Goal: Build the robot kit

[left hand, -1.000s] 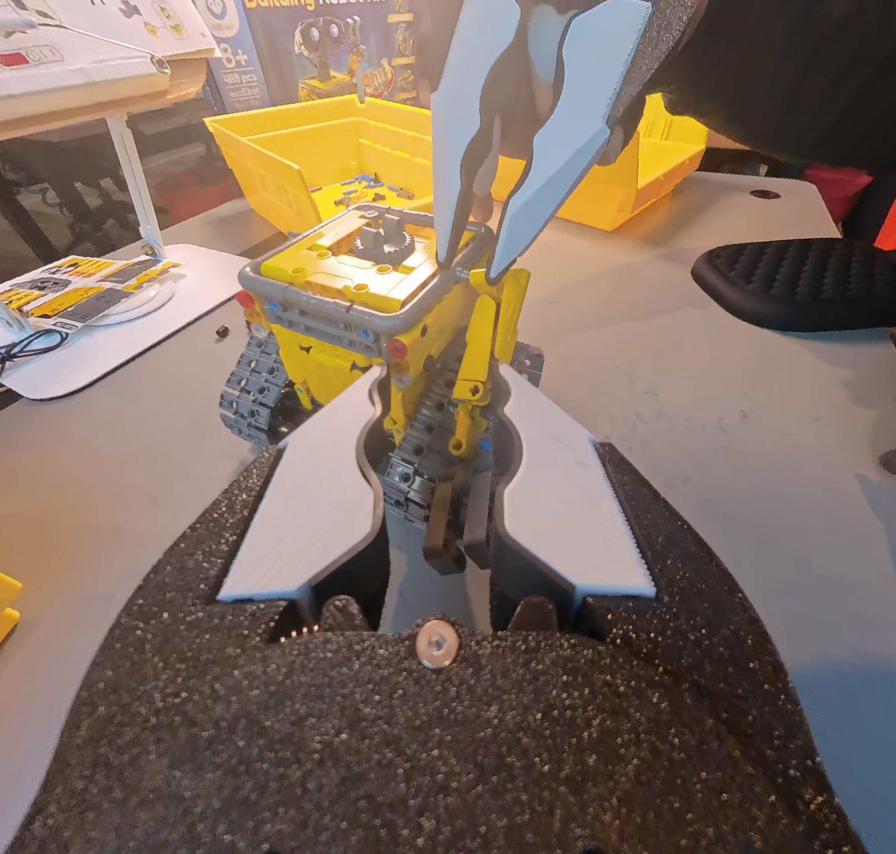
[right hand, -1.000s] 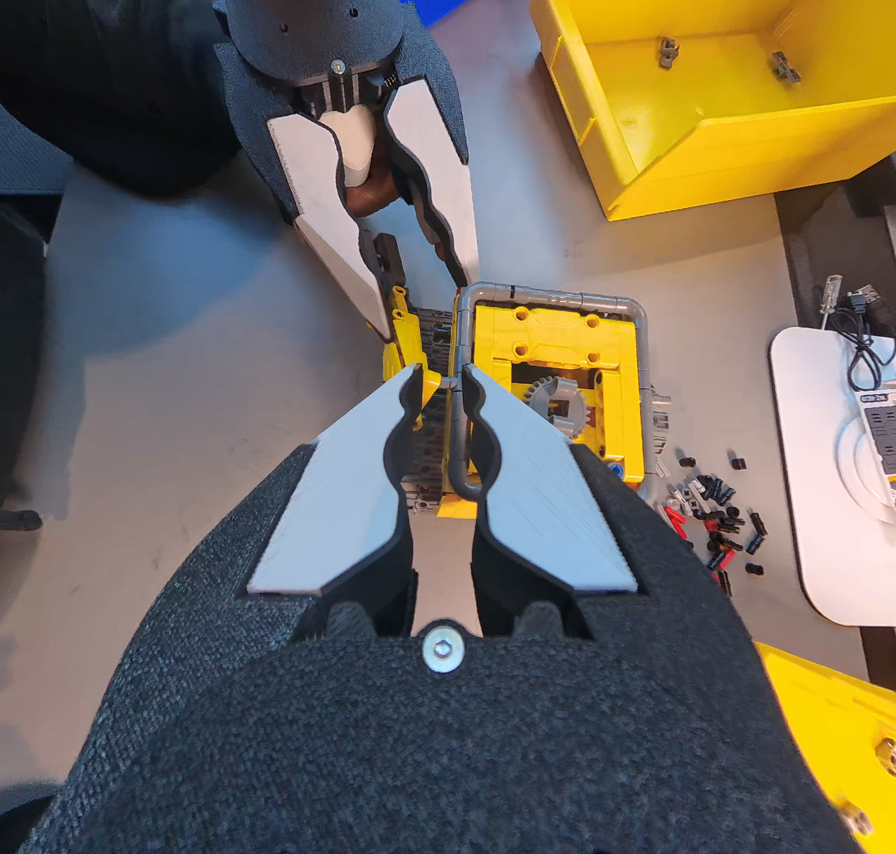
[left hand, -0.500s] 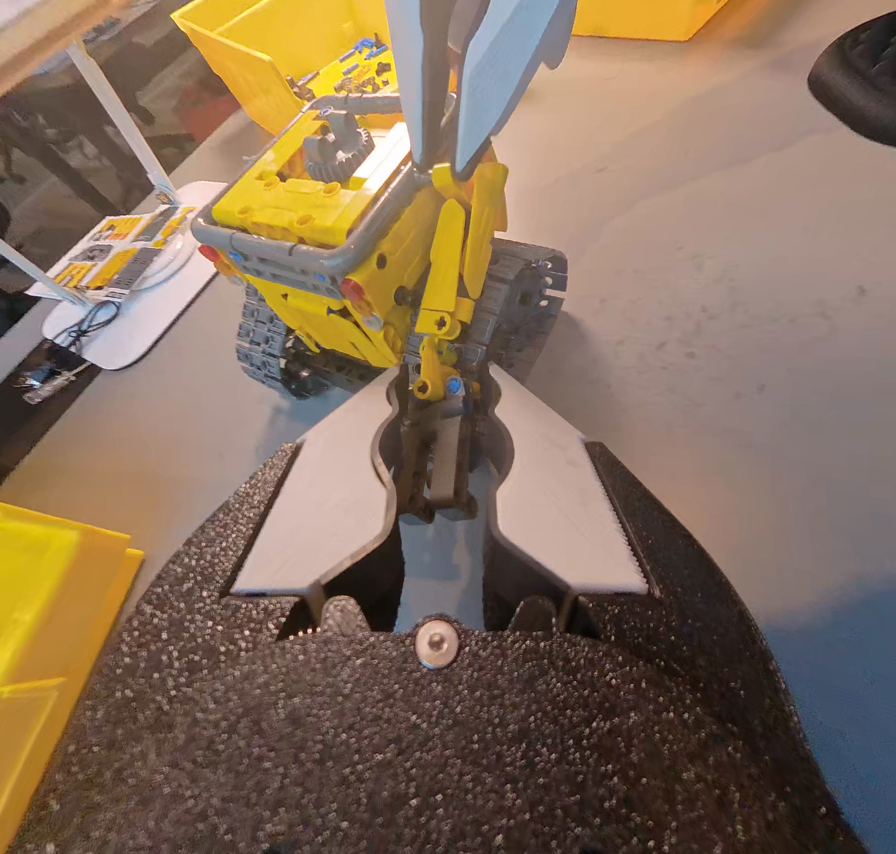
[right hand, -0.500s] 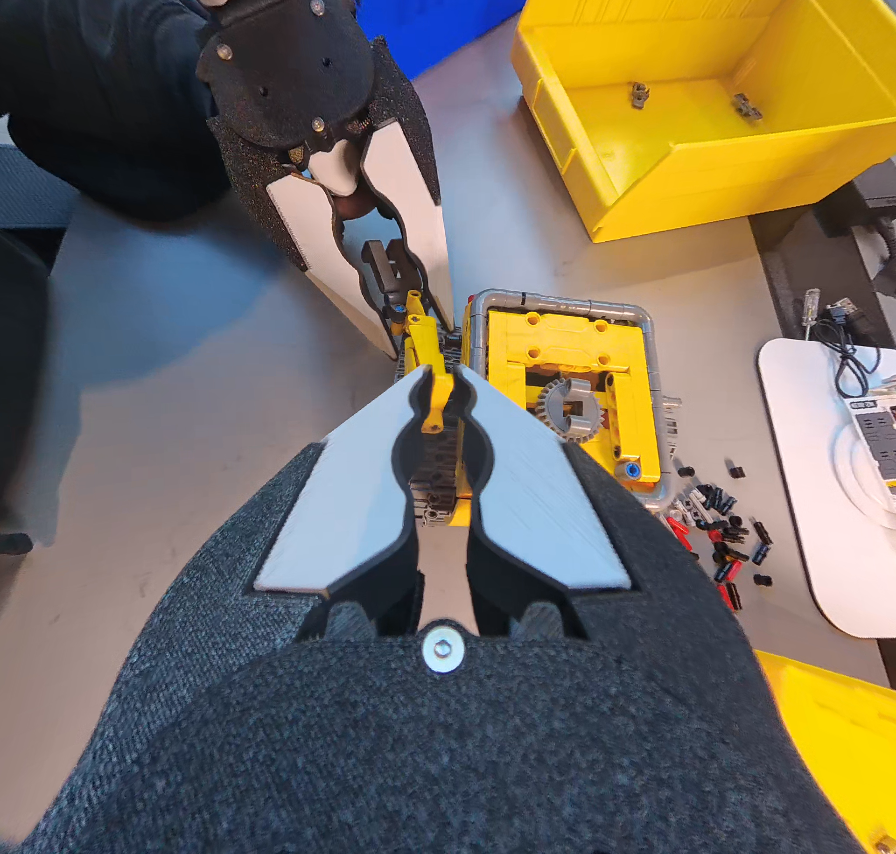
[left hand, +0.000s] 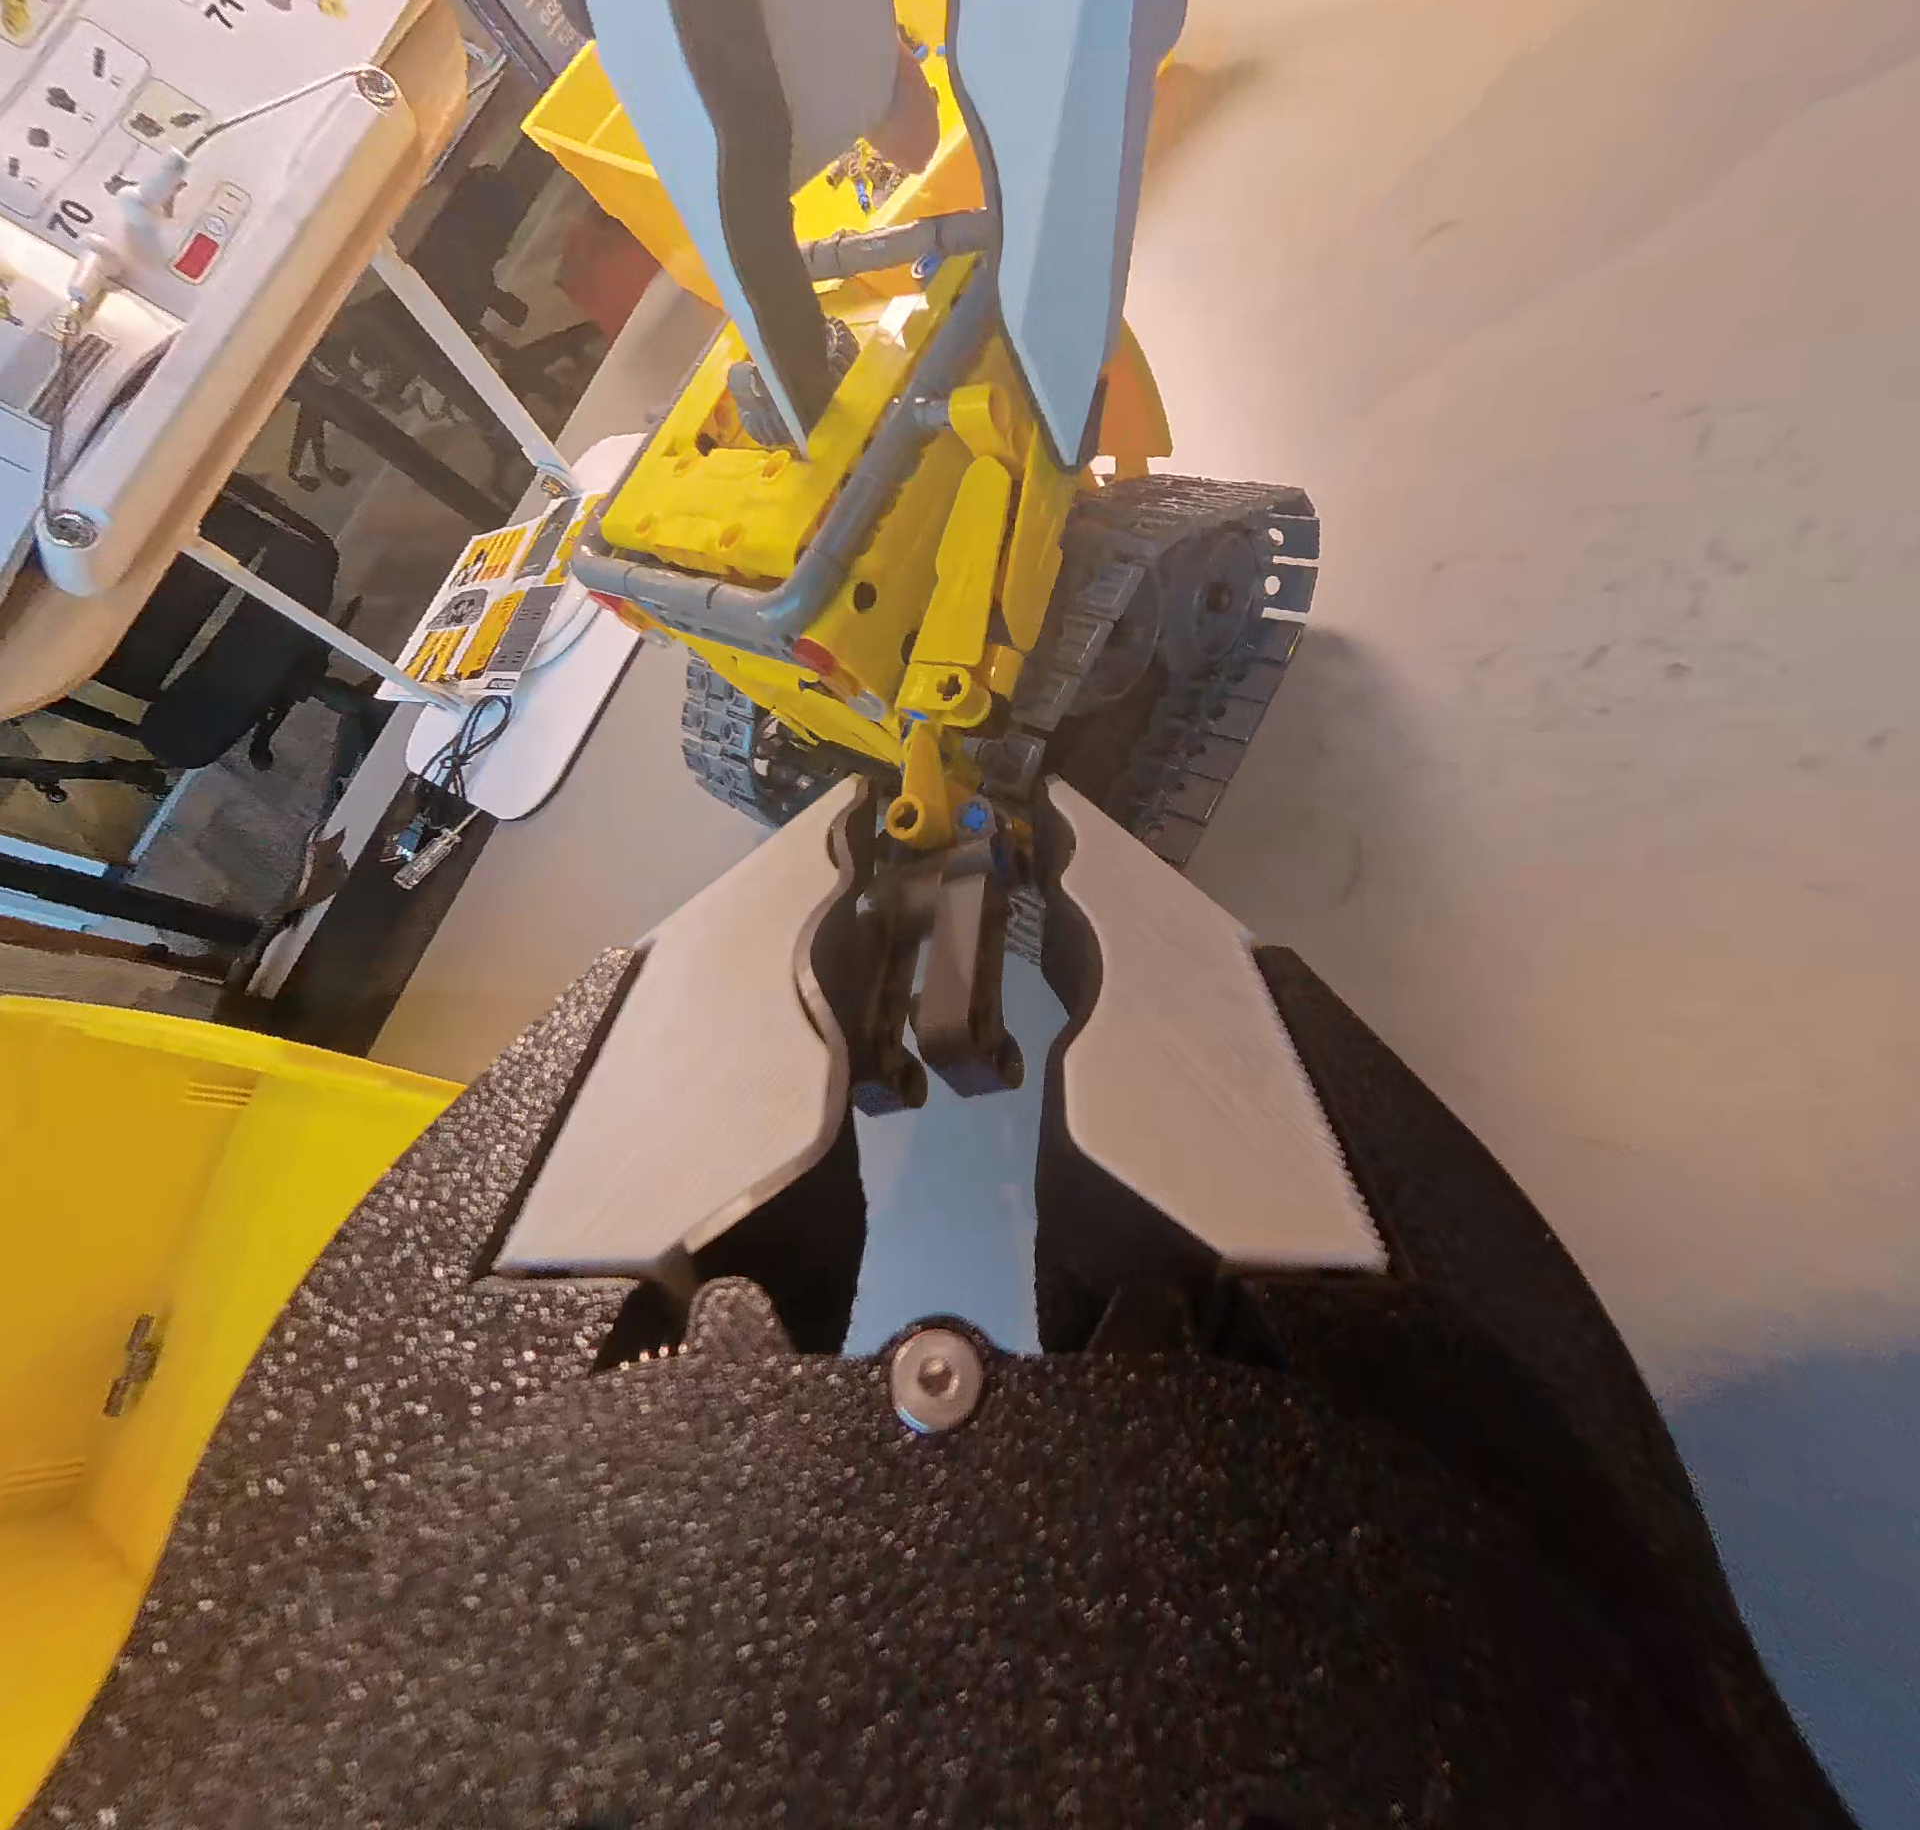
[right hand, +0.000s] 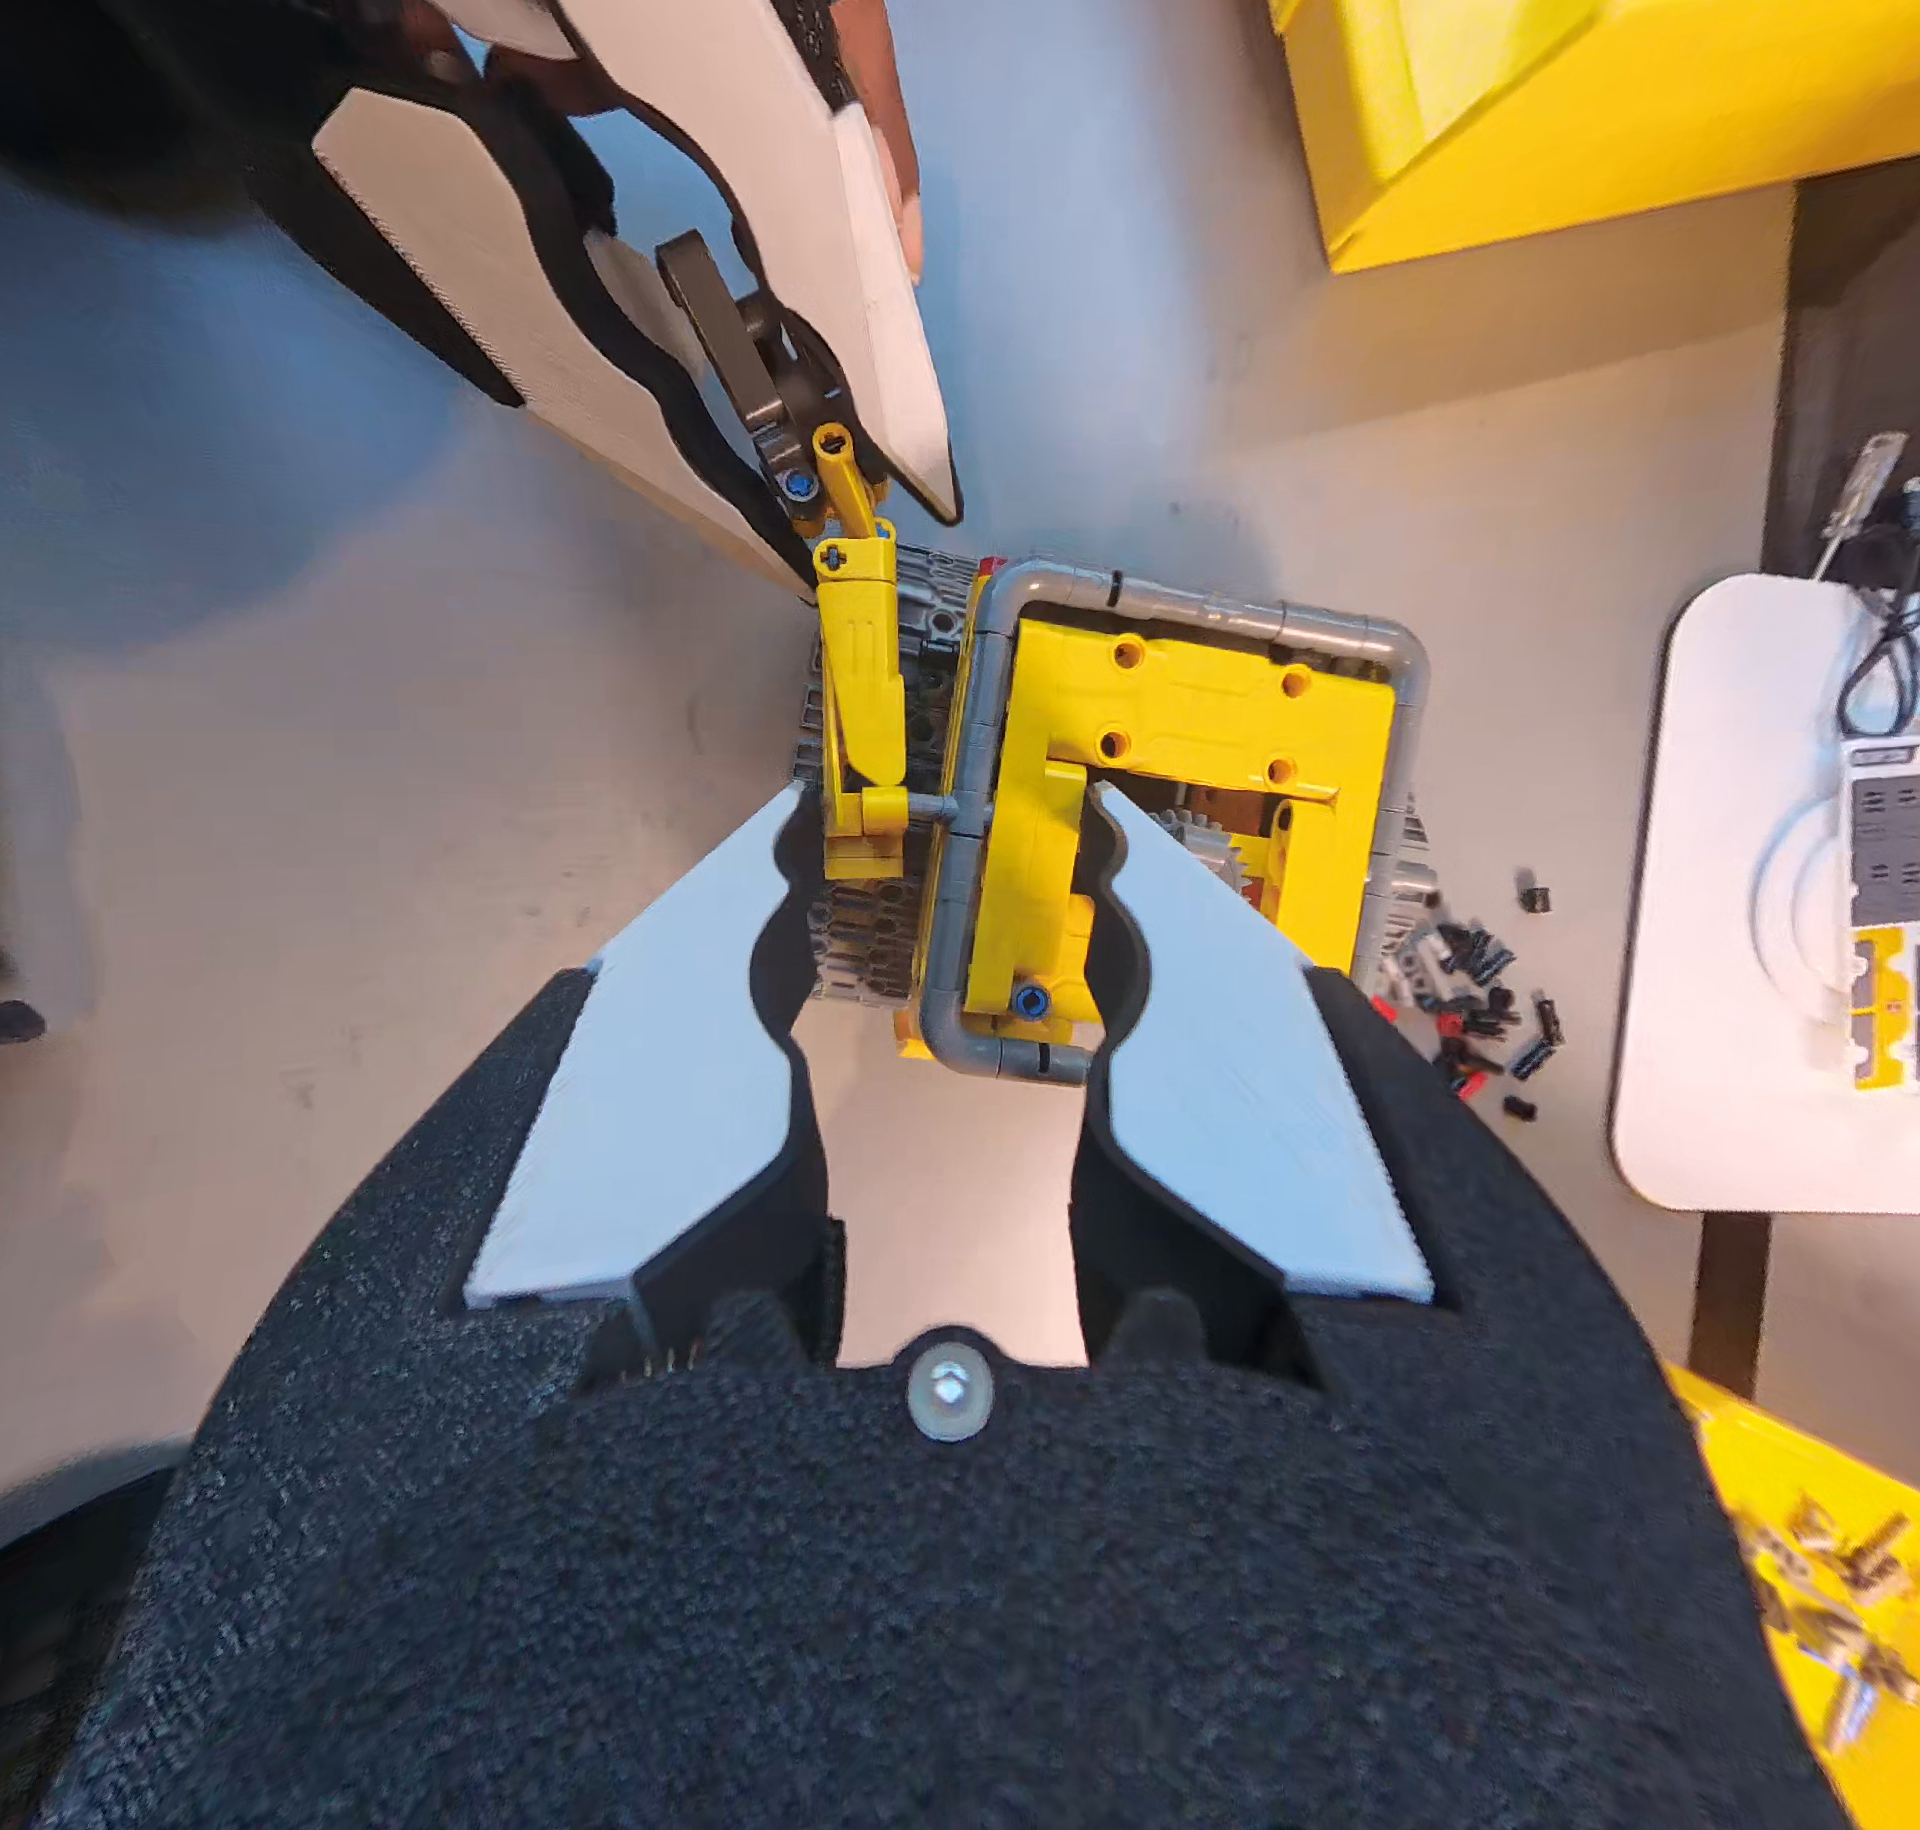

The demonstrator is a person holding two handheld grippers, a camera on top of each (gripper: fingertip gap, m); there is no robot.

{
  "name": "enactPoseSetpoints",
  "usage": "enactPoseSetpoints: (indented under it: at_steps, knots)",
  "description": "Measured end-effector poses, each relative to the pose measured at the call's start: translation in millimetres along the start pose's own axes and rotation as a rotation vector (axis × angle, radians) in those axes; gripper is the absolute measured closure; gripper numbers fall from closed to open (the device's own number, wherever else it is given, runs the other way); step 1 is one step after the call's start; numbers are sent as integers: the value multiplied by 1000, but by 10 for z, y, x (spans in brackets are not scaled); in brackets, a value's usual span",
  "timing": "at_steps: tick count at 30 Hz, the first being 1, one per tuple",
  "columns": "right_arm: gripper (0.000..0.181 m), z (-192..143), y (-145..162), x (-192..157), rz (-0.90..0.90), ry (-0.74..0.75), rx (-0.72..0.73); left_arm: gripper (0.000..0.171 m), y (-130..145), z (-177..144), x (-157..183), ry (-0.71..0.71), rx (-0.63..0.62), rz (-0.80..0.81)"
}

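Observation:
A yellow brick-built tracked robot (left hand: 831, 575) stands on the grey table, seen from above in the right wrist view (right hand: 1195, 700). Its yellow arm (right hand: 862, 679) sticks out from the side and ends in a dark grey claw (left hand: 951, 980). My left gripper (left hand: 951, 793) is shut on that claw; it also shows in the right wrist view (right hand: 878, 544). My right gripper (right hand: 948, 793) is open and comes down from above (left hand: 935, 445). One finger sits inside the robot's open top by the grey gear. The other sits outside by the arm's shoulder.
A yellow bin (right hand: 1558, 66) stands behind the robot and another (left hand: 156, 1313) at my left. Small black and red pins (right hand: 1475, 991) lie beside the robot. A white stand base (right hand: 1766, 897) holds a sticker sheet and cable. An instruction booklet (left hand: 156, 66) hangs above the table edge. The gap from one gripper's tips to the other's is roughly 6 cm.
My right gripper has opened wider, from around the grey frame to astride the robot's side wall. My left gripper keeps hold of the claw, and the arm now stretches out towards it.

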State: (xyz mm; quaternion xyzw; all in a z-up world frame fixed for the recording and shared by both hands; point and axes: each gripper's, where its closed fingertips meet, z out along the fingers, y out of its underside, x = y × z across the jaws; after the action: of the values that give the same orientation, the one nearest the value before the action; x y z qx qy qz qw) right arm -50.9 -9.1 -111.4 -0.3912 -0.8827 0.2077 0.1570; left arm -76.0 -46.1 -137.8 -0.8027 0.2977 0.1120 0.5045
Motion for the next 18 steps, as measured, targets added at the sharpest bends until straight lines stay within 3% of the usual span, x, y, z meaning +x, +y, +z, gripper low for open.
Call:
enactPoseSetpoints:
  at_steps: [5,12,18]
  knots:
    - [136,30,8,33,18,-25,-49,145,-12,-2,-24,10,-15,30]
    - [138,31,-1,31,12,-11,7,150,-14,-5,-3,48,-28,63]
    - [138,28,-23,-21,2,-24,69,151,-46,-87,48,261,-2,-99]
